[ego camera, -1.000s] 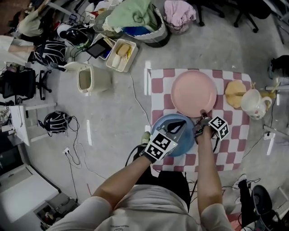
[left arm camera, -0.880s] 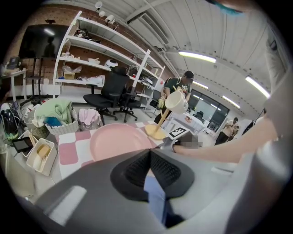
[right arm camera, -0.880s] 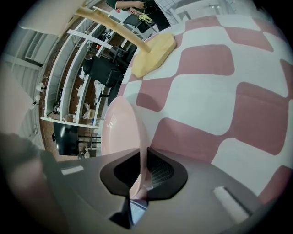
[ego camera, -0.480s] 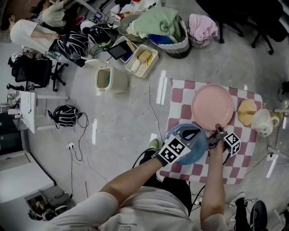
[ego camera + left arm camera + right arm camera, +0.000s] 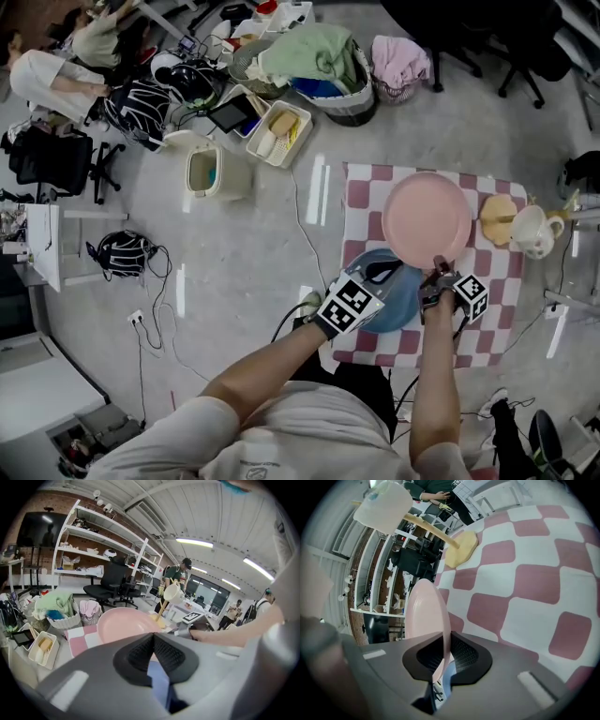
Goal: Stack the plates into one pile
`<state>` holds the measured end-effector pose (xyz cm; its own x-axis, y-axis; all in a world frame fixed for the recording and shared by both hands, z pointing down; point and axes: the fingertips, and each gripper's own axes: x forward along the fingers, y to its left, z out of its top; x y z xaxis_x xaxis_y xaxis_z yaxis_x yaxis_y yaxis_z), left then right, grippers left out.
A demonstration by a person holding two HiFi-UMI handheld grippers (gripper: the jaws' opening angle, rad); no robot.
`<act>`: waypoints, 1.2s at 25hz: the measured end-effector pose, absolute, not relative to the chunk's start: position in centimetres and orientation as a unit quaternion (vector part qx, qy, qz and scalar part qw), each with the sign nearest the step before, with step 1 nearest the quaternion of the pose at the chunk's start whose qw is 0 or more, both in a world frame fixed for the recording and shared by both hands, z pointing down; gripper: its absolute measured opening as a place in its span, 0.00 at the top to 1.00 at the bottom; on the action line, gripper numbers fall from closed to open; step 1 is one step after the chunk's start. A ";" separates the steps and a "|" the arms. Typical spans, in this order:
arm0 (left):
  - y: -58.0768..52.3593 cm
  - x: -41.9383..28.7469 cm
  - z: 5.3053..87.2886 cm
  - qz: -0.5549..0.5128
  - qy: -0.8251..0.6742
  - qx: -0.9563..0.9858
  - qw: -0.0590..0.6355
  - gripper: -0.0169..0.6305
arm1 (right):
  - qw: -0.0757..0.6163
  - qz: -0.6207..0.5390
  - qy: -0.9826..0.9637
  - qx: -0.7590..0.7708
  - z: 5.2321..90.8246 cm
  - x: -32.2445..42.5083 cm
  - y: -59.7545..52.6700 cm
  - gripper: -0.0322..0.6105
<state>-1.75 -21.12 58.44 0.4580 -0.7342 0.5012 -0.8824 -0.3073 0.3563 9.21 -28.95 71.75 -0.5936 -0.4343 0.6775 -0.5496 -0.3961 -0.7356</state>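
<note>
A pink plate (image 5: 427,217) lies over the red-and-white checked cloth (image 5: 361,187), and my right gripper (image 5: 438,272) is shut on its near rim. In the right gripper view the pink plate (image 5: 426,616) stands almost edge-on between the jaws of the right gripper (image 5: 443,656), tilted up off the cloth. A blue plate (image 5: 398,300) sits nearer me, its far edge under the pink plate's rim. My left gripper (image 5: 382,274) is shut on the blue plate's left rim. A strip of the blue plate (image 5: 159,681) shows behind the closed pads of the left gripper (image 5: 153,644).
A cream mug (image 5: 532,230) with a wooden spoon and a flat yellow piece (image 5: 494,217) sit at the cloth's right edge. On the floor to the left are a white bin (image 5: 211,173), a laundry basket (image 5: 319,56), cables and bags.
The pink plate's near rim has come toward me and now overlaps the blue plate's far edge. Both grippers keep their holds. The head view has shifted a little.
</note>
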 end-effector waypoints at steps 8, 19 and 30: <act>-17.8 -3.3 56.4 0.123 -0.497 0.811 0.284 0.96 | 0.011 0.702 -0.543 0.460 69.4 9.2 -24.9 0.90; -12.8 -3.5 55.3 0.129 -0.470 0.831 0.266 0.96 | -0.019 0.697 -0.529 0.484 67.3 10.3 -18.2 0.90; -8.4 -3.3 55.7 0.142 -0.445 0.844 0.264 0.96 | -0.031 0.709 -0.497 0.499 68.6 10.5 -10.5 0.89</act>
<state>-3.30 -8.41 55.72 0.5631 -0.6761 0.4752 -0.8264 -0.4638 0.3194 10.48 -10.48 68.59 -0.5004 -0.5395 0.6772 -0.4523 -0.5041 -0.7358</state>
